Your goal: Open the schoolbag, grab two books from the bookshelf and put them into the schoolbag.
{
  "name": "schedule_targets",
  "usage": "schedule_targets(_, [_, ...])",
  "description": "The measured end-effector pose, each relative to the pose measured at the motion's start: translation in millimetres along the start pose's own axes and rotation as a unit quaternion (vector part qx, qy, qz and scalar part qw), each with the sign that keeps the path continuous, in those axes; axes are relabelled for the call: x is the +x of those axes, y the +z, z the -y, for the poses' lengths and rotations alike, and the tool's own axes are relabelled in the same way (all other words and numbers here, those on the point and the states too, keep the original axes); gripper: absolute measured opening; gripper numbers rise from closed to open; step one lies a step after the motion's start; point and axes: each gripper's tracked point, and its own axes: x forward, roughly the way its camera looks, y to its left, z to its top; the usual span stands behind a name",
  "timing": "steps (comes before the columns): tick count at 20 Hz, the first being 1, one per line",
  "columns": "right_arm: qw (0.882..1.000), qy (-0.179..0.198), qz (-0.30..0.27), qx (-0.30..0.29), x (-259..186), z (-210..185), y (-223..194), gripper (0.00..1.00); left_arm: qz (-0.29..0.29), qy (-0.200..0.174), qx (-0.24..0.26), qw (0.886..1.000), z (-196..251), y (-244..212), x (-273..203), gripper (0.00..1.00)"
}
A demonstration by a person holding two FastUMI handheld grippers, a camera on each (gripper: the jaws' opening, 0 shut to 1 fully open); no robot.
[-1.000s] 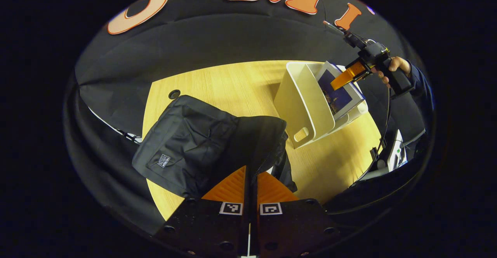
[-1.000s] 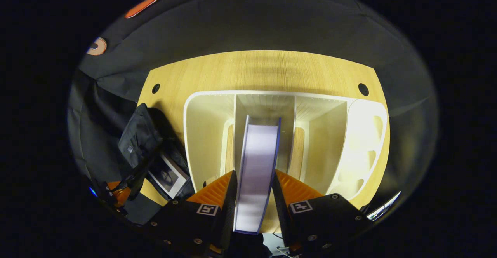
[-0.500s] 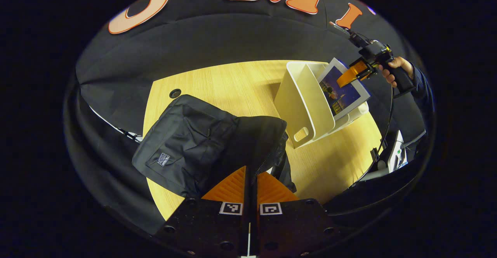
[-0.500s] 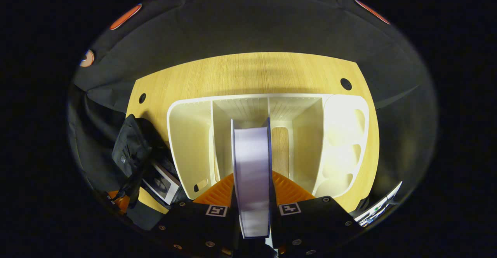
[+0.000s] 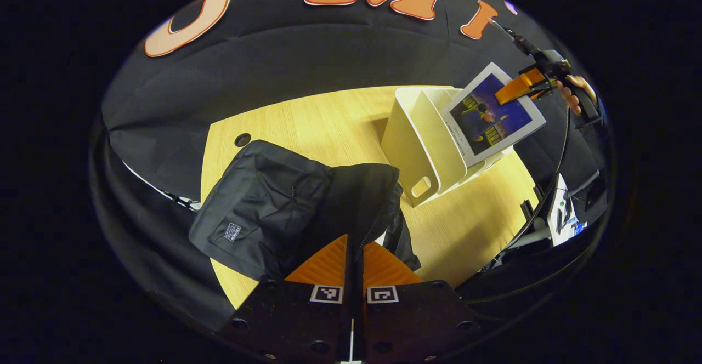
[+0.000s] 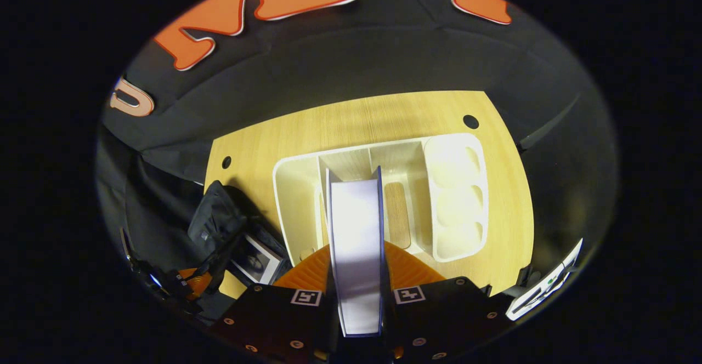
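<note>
The black schoolbag (image 5: 274,205) lies on the wooden table, and my left gripper (image 5: 354,246) is shut on the edge of its opening. In the right gripper view the bag (image 6: 216,227) sits lower left, held open by the left gripper (image 6: 192,284), with one book (image 6: 255,254) showing inside. My right gripper (image 6: 356,265) is shut on a second book (image 6: 356,227), seen edge-on with white pages. In the left gripper view that blue-covered book (image 5: 491,117) hangs tilted above the white bookshelf (image 5: 417,144), held at its upper corner by the right gripper (image 5: 505,96).
The bookshelf (image 6: 455,188) stands under the lifted book, its slots showing nothing inside. Round cable holes (image 5: 242,139) (image 6: 470,121) mark the table's far corners. A white device (image 5: 562,216) and a cable sit past the table's right edge. A hand (image 5: 573,92) holds the right gripper.
The right gripper has risen with the book, drawing it up and out of the bookshelf's slot. The left gripper has kept its hold on the bag.
</note>
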Motion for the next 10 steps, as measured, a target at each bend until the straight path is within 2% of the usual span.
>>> schedule_targets(5, [0.998, 0.027, 0.042, 0.023, -51, -16, -3, 0.33, 0.008, -0.002, 0.026, 1.000, -6, 3, -6, 0.02])
schedule_targets(10, [0.995, 0.050, 0.079, 0.038, -92, -29, -27, 0.33, 0.021, -0.005, 0.036, 0.999, -11, 11, -5, 0.02])
